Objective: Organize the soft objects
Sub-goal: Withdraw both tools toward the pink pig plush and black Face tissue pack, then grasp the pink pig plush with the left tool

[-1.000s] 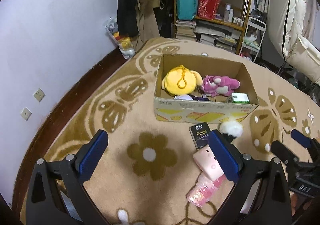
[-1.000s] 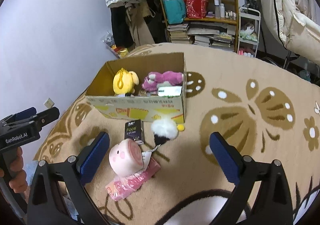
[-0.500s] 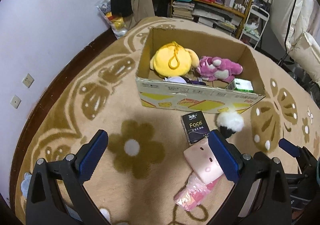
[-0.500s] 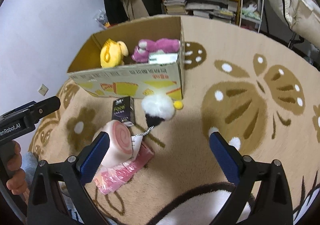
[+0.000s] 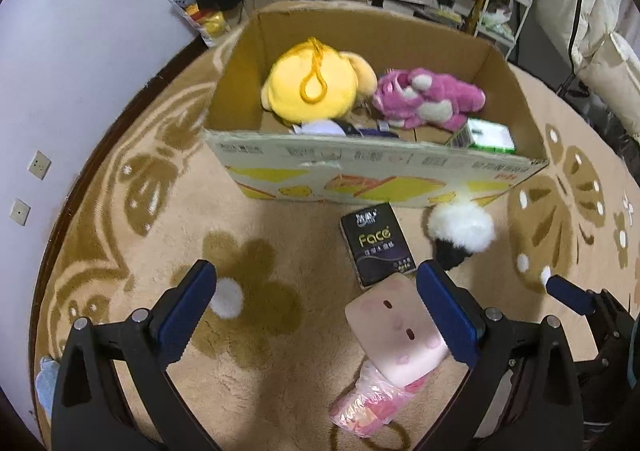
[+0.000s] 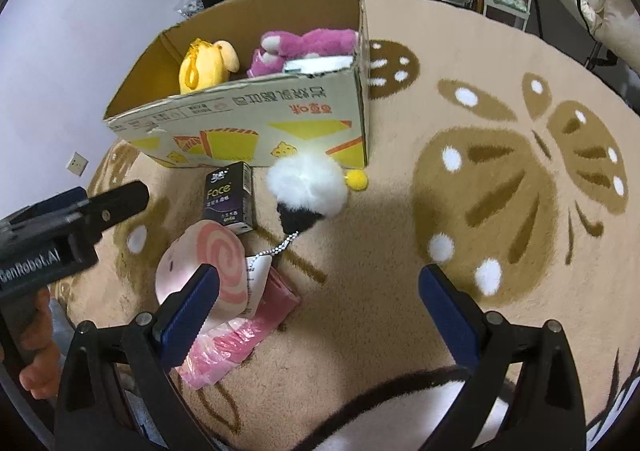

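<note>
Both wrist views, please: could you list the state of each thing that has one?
Box: open-topped, upright on the rug.
Yellow plush: in the box.
Pink plush: in the box.
Tissue pack: flat on the rug, outside the box.
Pompom: on the rug, against the box.
Roll plush: on a pink packet.
Left tongs: open, empty.
Right tongs: open, empty.

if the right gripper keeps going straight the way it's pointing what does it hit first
Most likely the white and black fluffy pom-pom on the carpet, just ahead of the open right gripper. The cardboard box stands right behind it. Depth is hard to judge in the fisheye view.
</note>
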Demonstrator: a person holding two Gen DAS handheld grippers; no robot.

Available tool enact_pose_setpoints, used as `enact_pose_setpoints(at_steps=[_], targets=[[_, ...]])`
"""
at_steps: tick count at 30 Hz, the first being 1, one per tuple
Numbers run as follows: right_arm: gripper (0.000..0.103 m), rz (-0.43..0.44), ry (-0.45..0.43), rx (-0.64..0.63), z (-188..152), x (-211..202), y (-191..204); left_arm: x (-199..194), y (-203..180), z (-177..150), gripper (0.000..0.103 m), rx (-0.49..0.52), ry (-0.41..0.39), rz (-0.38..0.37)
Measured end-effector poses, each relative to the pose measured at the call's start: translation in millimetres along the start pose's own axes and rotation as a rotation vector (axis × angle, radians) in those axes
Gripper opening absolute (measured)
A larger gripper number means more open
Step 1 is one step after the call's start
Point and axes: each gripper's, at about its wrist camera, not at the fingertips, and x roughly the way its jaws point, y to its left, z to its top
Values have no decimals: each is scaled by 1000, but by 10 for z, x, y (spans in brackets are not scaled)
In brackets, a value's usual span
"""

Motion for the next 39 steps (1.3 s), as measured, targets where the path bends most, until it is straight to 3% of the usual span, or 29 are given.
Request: enact_pose_setpoints(at_steps=[18,23,29,34,39], targets=[[103,15,120,-12,-6,379,42,433,-186,-62,99,24,177,-66],[103,19,137,-17,-21,424,69,470,-186,-80,98,12,192,-78],[103,35,165,-11,-31,471,60,541,-195,-123,78,14,238,-110],[103,52,179,-15,-36,504,99,577,-226,-182,49,5,266,-164],[102,75,179,-15,-39,518,145,566,-218,-252,34,-23,267,-199]])
